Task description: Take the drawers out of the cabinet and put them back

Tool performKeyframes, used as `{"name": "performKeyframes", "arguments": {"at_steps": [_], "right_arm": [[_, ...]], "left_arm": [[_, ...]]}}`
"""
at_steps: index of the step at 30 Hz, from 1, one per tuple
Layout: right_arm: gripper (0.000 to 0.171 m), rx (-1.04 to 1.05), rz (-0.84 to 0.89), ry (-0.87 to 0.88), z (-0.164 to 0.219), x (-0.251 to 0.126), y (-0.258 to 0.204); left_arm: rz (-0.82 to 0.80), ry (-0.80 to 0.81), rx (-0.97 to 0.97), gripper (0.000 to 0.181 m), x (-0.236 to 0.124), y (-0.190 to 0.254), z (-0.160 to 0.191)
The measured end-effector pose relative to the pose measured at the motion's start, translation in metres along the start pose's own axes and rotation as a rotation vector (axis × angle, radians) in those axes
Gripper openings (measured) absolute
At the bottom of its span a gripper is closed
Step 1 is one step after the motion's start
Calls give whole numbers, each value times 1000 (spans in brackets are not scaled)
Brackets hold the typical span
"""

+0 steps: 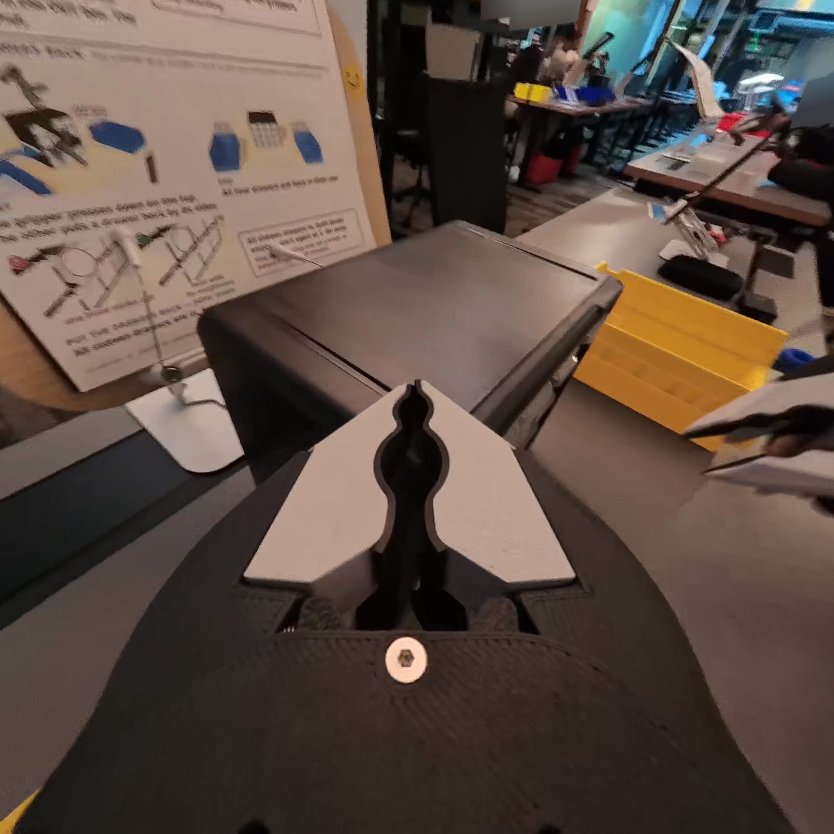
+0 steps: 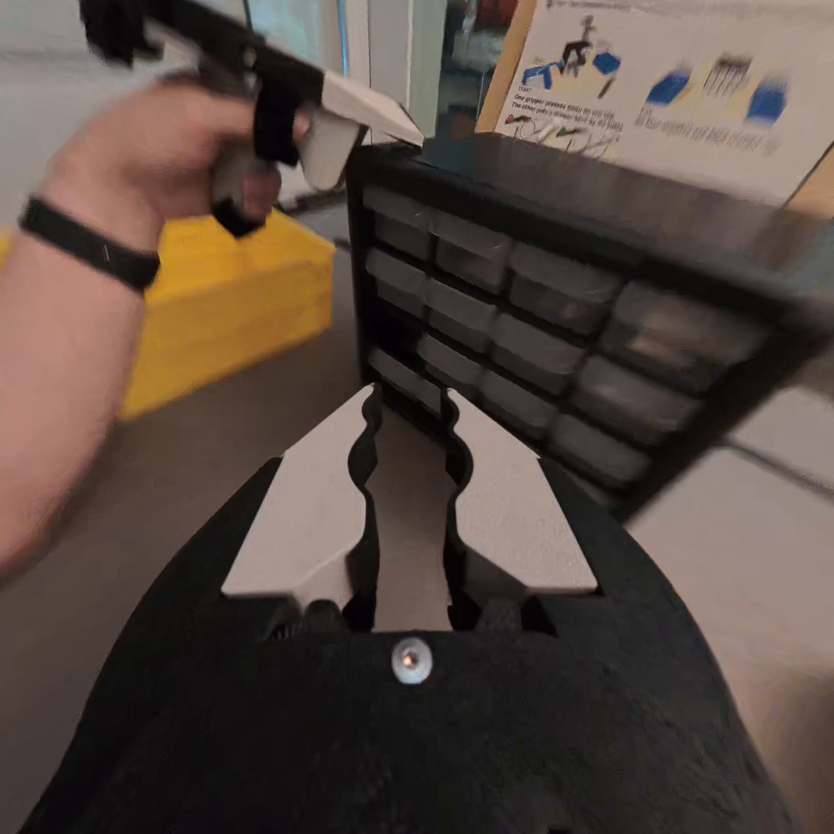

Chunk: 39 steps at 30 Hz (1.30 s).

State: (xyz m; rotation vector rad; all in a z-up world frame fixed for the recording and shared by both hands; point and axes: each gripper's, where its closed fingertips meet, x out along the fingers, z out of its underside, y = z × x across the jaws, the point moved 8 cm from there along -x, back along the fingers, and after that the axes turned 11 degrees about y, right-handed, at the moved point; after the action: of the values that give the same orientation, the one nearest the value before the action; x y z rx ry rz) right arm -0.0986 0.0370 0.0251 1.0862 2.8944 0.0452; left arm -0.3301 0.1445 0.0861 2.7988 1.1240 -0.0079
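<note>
The black cabinet (image 1: pixel 428 307) stands on the table, and the left wrist view looks down on its lid. My left gripper (image 1: pixel 416 383) is shut with nothing between its pads, its tips over the lid's near edge. In the right wrist view the left gripper (image 2: pixel 413 133) has its tips at the cabinet's top left corner. The cabinet (image 2: pixel 704 225) shows rows of grey drawers (image 2: pixel 532 343). One slot (image 2: pixel 388 325) in the left column looks dark. My right gripper (image 2: pixel 411 389) is open and empty, close in front of the lower left drawers. It also shows in the left wrist view (image 1: pixel 767 444).
A yellow bin (image 1: pixel 677 356) sits beside the cabinet and also shows in the right wrist view (image 2: pixel 225 311). An instruction board (image 1: pixel 158 180) stands behind the cabinet on a white base (image 1: pixel 189 428). A person's hand (image 2: pixel 149 171) holds the left gripper. Tables with clutter (image 1: pixel 722 180) lie farther back. The gap from one gripper's tips to the other's is roughly 20 centimeters. My left gripper's tips are some 12 centimeters from the slot (image 2: pixel 388 325).
</note>
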Motion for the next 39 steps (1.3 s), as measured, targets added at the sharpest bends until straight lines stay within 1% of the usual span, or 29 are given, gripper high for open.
{"name": "performKeyframes", "arguments": {"at_steps": [3, 4, 5, 6, 8, 10, 12, 13, 15, 17, 18, 19, 21, 22, 23, 24, 26, 28, 31, 34, 36, 37, 39], "right_arm": [[23, 425, 15, 160, 34, 41, -10], [24, 498, 17, 205, 40, 49, -10], [25, 477, 44, 221, 44, 54, -7], [25, 381, 96, 213, 46, 56, -5], [27, 125, 172, 185, 44, 56, -5], [29, -81, 197, 156, 41, 56, -11], [30, -199, 240, 152, 41, 56, -16], [29, -204, 239, 165, 42, 57, -19], [29, -150, 212, 177, 46, 61, -22], [34, -121, 173, 151, 48, 66, -22], [34, -145, 163, 147, 49, 66, -22], [34, -180, 170, 141, 50, 66, -20], [34, -218, 184, 128, 53, 66, -20], [32, -219, 180, 121, 55, 66, -21], [31, -224, 181, 114, 57, 67, -22], [30, -230, 191, 95, 58, 69, -23], [31, -282, 237, 38, 62, 72, -19], [31, -418, 289, 2, 66, 76, -16], [32, -662, 337, -40, 72, 82, -17], [31, -901, 396, -23, 67, 90, -18], [30, -1009, 417, -26, 67, 97, -17], [26, -1051, 410, -37, 69, 101, -16], [26, -1125, 410, -60, 73, 106, -15]], "left_arm": [[3, 20, 18, 0, 1, 1, 0], [-4, 19, 24, 0, 1, 2, 0], [-6, 10, 23, 0, 1, 3, 0], [-8, 5, 12, 0, 2, 3, 1], [-14, 5, -25, 0, 3, 3, 1], [-7, 15, -87, 0, 3, 1, 1], [12, 26, -140, 0, 2, -2, 2], [17, 31, -148, 0, 2, -2, 3], [6, 26, -132, 0, 1, -1, 2], [-38, 18, -90, 0, 0, 1, 1], [-74, 9, -72, 0, -2, 1, -2], [-89, 16, -53, 0, -4, 3, -8], [-53, 79, 0, 0, -7, 8, -31], [-31, 100, 61, 0, -8, 8, -42], [-28, 88, 136, 0, -6, 6, -50], [-23, 26, 205, 0, -3, 2, -52], [29, -162, 327, 0, 5, -3, -47], [17, -267, 416, 0, 10, -8, -41], [69, -329, 447, 0, 17, -5, -39], [111, -427, 442, 0, 22, -5, -39], [136, -487, 446, 0, 26, -5, -38], [140, -507, 456, 0, 28, -5, -37], [162, -531, 454, 0, 31, -6, -35]]}}
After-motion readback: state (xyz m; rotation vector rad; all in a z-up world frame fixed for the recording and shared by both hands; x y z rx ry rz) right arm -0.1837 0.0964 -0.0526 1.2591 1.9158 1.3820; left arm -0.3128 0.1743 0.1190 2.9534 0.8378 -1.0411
